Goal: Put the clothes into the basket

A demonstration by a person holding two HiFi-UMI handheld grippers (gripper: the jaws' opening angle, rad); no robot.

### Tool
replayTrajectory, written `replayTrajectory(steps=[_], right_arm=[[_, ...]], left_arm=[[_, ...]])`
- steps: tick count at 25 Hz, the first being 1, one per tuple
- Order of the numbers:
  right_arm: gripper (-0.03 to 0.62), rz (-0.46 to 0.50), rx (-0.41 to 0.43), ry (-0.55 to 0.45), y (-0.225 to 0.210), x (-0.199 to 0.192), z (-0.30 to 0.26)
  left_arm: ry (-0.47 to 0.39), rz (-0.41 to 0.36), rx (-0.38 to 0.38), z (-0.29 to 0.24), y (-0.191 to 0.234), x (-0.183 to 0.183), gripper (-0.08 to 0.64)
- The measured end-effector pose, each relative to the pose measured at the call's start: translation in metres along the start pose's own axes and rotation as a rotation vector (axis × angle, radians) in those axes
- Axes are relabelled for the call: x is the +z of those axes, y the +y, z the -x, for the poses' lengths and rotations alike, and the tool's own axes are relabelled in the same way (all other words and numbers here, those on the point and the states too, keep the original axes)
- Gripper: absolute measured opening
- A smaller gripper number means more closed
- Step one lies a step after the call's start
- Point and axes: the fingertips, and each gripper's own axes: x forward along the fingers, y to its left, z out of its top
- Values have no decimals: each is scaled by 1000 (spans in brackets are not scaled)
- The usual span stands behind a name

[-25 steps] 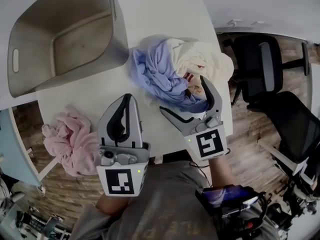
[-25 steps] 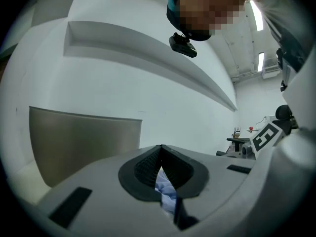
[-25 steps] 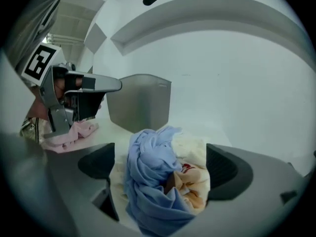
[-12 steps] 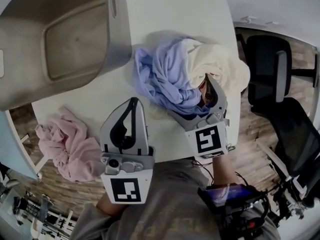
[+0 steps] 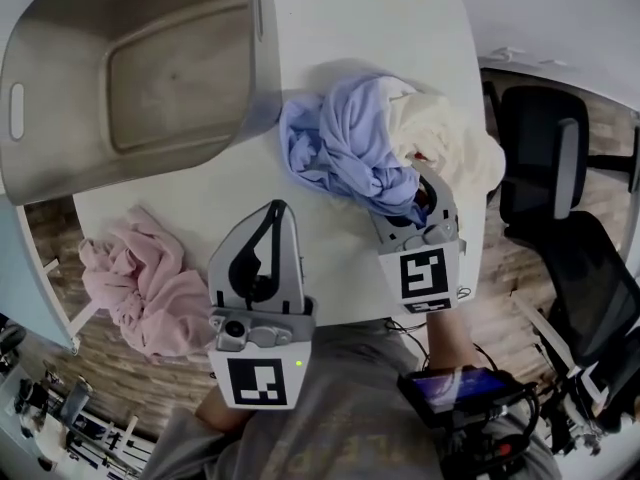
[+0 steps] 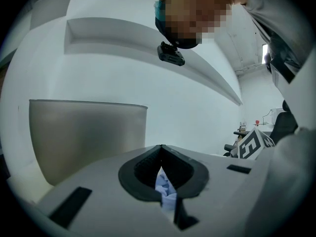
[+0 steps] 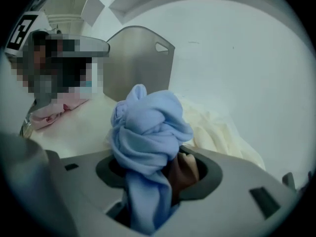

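Observation:
A crumpled light-blue garment [image 5: 350, 143] lies on the white table [image 5: 210, 203], next to a cream garment [image 5: 455, 148]. My right gripper [image 5: 415, 190] is pushed into the near side of this pile. Its jaws are closing, with a bunched fold of the blue garment [image 7: 148, 132] pinched between them beside a bit of brown cloth [image 7: 185, 174]. My left gripper [image 5: 276, 213] hovers over the table's near part, shut and empty, its tips [image 6: 160, 149] pointing toward the basket. The grey-beige basket [image 5: 255, 78] stands empty at the far left. A pink garment [image 5: 140, 283] hangs off the table's left edge.
Two black office chairs [image 5: 545, 148] stand on the wooden floor to the right of the table. The table's near edge [image 5: 330, 318] runs just in front of the person's body. A white wall lies beyond the basket [image 6: 84, 132].
My right gripper has pushed forward into the pile and its wide jaws have come together round the blue garment, which is now bunched higher. The left gripper has hardly moved.

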Motion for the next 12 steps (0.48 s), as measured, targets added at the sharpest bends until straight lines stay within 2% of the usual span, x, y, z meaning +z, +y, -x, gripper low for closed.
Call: replayTrajectory(steps=[5, 9, 12], right_arm=[[159, 20, -35, 5, -7, -1, -1], [129, 1, -72, -19, -13, 1, 2], [120, -44, -110, -79, -19, 10, 7]], left_arm=[[-2, -7, 16, 4, 2, 6, 9], [-6, -15, 37, 9, 4, 15, 9], [-22, -29, 51, 13, 7, 26, 9]])
